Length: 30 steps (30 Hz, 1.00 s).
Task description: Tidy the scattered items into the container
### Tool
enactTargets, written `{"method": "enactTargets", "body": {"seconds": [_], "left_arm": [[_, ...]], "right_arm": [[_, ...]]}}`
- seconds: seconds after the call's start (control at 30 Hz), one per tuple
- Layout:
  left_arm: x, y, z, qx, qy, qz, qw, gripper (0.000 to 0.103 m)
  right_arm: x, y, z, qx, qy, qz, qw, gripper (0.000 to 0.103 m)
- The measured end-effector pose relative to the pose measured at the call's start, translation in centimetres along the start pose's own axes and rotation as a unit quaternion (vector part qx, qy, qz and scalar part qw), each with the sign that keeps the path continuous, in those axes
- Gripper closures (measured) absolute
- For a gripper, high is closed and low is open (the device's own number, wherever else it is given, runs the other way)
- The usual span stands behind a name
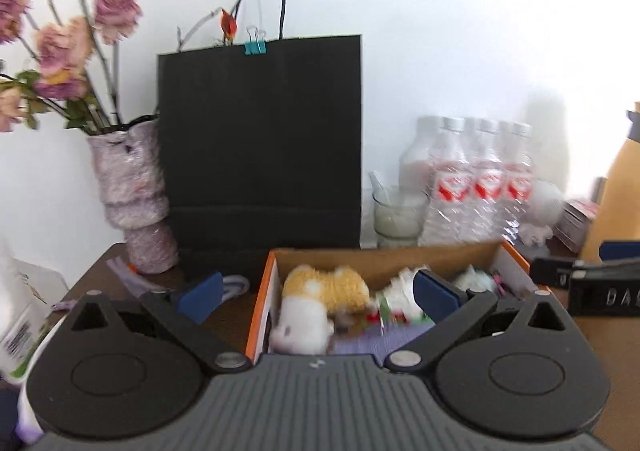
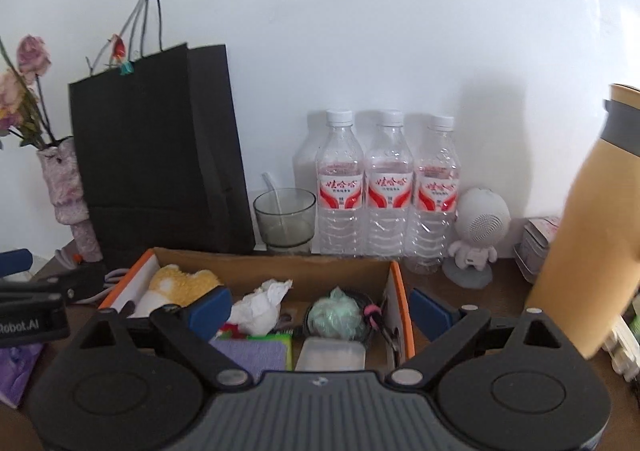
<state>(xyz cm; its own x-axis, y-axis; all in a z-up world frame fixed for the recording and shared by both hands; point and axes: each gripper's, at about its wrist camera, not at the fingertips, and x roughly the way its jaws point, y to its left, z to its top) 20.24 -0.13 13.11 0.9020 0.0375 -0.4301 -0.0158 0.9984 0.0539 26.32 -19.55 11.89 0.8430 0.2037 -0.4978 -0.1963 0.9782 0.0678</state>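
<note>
A cardboard box (image 1: 380,257) (image 2: 280,267) with orange edges sits on the brown table. Inside lie a yellow and white plush toy (image 1: 320,291) (image 2: 180,283), a crumpled white tissue (image 2: 262,307), a pale green mesh ball (image 2: 338,317), a purple cloth (image 2: 252,355) and a clear plastic case (image 2: 332,357). My left gripper (image 1: 318,295) hangs open over the box's left part with nothing between its blue pads. Over the right part my right gripper (image 2: 320,311) stands open too, its right finger outside the box wall. Each gripper shows at the edge of the other's view.
Behind the box stand a black paper bag (image 1: 260,139), a vase of dried flowers (image 1: 132,187), a glass cup (image 2: 285,221), three water bottles (image 2: 390,187) and a small white figure (image 2: 476,235). A tall tan flask (image 2: 584,219) rises at the right. A purple booklet (image 2: 18,375) lies at the left.
</note>
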Motion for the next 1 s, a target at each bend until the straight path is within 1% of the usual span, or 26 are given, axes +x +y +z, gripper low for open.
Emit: {"method": "enactTargets", "body": {"seconds": [0.03, 0.1, 0.17, 0.2, 0.27, 0.33, 0.37, 0.43, 0.53, 0.63, 0.7, 0.8, 0.93, 1.0], "left_arm": [[-1.7, -0.1, -1.2, 0.005, -0.001, -0.009, 0.9999, 0.0], [-5.2, -0.1, -4.0, 0.008, 0.003, -0.025, 0.9997, 0.0], [-9.3, 0.1, -7.5, -0.013, -0.012, -0.021, 0.9996, 0.0], [-11.4, 0.3, -9.4, -0.022, -0.023, -0.019, 0.9993, 0.0], [-15.2, 0.7, -13.3, -0.033, -0.035, -0.007, 0.9988, 0.0], [-18.1, 0.9, -16.5, -0.062, -0.026, 0.018, 0.9976, 0.0], [-19.0, 0.9, -17.5, -0.074, -0.014, 0.014, 0.9971, 0.0], [-20.1, 0.8, -18.3, -0.064, 0.001, -0.005, 0.998, 0.0], [-20.0, 0.2, -17.8, -0.032, -0.011, -0.001, 0.9994, 0.0], [-18.5, -0.3, -17.0, -0.03, 0.003, 0.002, 0.9996, 0.0], [-17.7, -0.6, -17.3, -0.029, 0.011, -0.003, 0.9995, 0.0], [-15.3, -0.7, -17.9, -0.028, 0.036, -0.004, 0.9989, 0.0], [-12.1, -0.5, -18.1, -0.01, 0.07, -0.009, 0.9975, 0.0], [-11.1, -0.3, -18.3, -0.012, 0.09, -0.012, 0.9958, 0.0]], "right_arm": [[-1.6, 0.0, -1.1, 0.005, 0.0, 0.011, 1.0, 0.007], [-4.7, 0.2, -3.8, 0.014, 0.013, 0.031, 0.999, 0.007], [-8.0, 0.5, -7.3, 0.019, 0.032, 0.038, 0.999, 0.006], [-9.8, 0.7, -9.3, 0.022, 0.033, 0.037, 0.999, 0.006], [-13.6, 0.9, -13.6, 0.024, 0.019, 0.03, 0.999, 0.006], [-16.8, 0.9, -17.8, 0.031, -0.002, 0.026, 0.999, 0.003], [-18.1, 0.8, -19.6, 0.033, -0.005, 0.028, 0.999, 0.003], [-19.8, 0.9, -21.9, 0.021, -0.009, 0.021, 1.0, 0.003], [-20.3, 1.2, -22.7, 0.008, -0.014, 0.017, 1.0, 0.002], [-18.8, 1.9, -22.6, 0.014, 0.007, 0.023, 1.0, 0.002], [-17.8, 2.2, -22.5, 0.015, 0.015, 0.018, 1.0, 0.002], [-16.4, 2.4, -22.3, 0.015, 0.018, 0.014, 1.0, 0.002], [-13.6, 2.5, -21.8, 0.011, 0.046, 0.009, 0.999, 0.002], [-12.5, 2.8, -21.7, 0.002, 0.059, 0.005, 0.998, 0.002]]}}
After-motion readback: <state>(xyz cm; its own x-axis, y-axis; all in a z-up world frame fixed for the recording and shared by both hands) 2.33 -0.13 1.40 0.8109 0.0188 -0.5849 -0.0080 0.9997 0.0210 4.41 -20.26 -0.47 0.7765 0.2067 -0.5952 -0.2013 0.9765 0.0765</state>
